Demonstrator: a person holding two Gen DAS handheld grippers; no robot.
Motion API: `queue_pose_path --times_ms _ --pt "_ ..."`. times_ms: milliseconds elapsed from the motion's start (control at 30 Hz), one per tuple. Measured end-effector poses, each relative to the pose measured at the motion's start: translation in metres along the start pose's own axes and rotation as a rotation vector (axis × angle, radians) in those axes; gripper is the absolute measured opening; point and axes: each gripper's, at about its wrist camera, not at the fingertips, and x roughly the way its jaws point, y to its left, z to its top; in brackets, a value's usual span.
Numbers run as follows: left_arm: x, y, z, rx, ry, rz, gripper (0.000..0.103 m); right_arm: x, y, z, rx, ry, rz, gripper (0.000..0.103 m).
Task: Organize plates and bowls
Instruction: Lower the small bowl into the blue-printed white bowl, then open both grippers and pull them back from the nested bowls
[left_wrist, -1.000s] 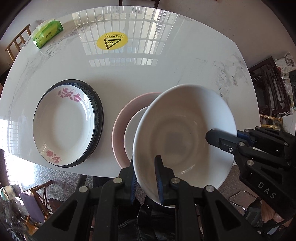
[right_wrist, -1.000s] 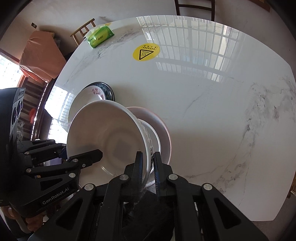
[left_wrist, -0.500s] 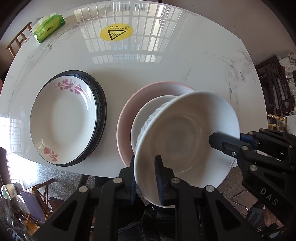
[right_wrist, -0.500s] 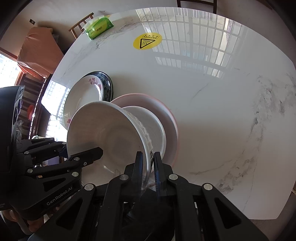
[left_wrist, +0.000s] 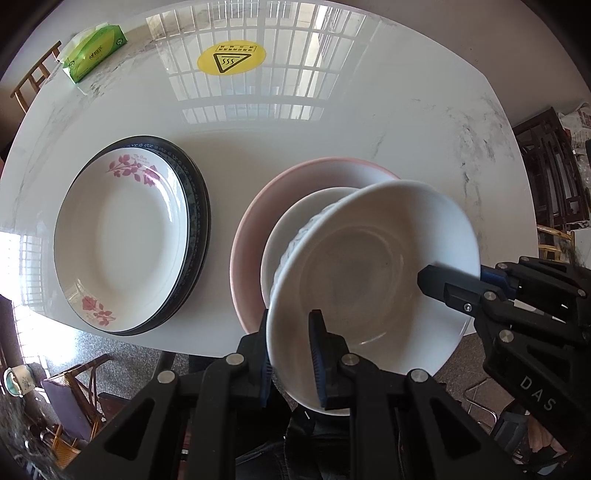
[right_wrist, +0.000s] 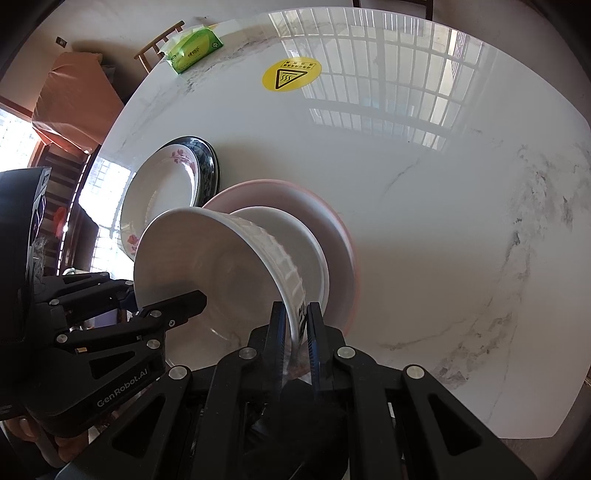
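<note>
Both tools grip the rim of a white ribbed bowl (left_wrist: 373, 280): the left tool (left_wrist: 288, 350) at its near edge, the right tool (right_wrist: 295, 328) on its side. The bowl tilts above a smaller white bowl (left_wrist: 295, 218) inside a pink plate (left_wrist: 258, 210) at the worktop's (left_wrist: 369, 129) near edge, beside stacked floral plates (left_wrist: 122, 240).

A green tissue pack (left_wrist: 94, 51) lies at the far corner of the marble table (left_wrist: 369, 129); a yellow sticker (left_wrist: 231, 58) sits nearby. Wooden chairs (left_wrist: 31, 83) stand around.
</note>
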Motion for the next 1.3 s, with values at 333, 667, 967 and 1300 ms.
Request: queue_pose_path --times_ms 333,667,967,1300 --pt "0.000 -0.002 0.001 0.025 -0.024 0.015 0.018 0.004 -0.002 0.001 0.005 0.010 0.002 0.011" --pt "0.003 -0.005 0.000 0.061 -0.039 0.034 0.019 0.008 -0.006 0.003 0.018 0.015 0.004 0.011" --pt "-0.004 -0.007 -0.001 0.090 -0.069 0.036 0.028 0.008 -0.011 0.004 0.039 0.015 0.009 0.012" --pt "-0.052 0.028 -0.034 0.096 -0.370 -0.048 0.039 -0.032 -0.025 -0.015 0.053 -0.190 0.070 0.013"
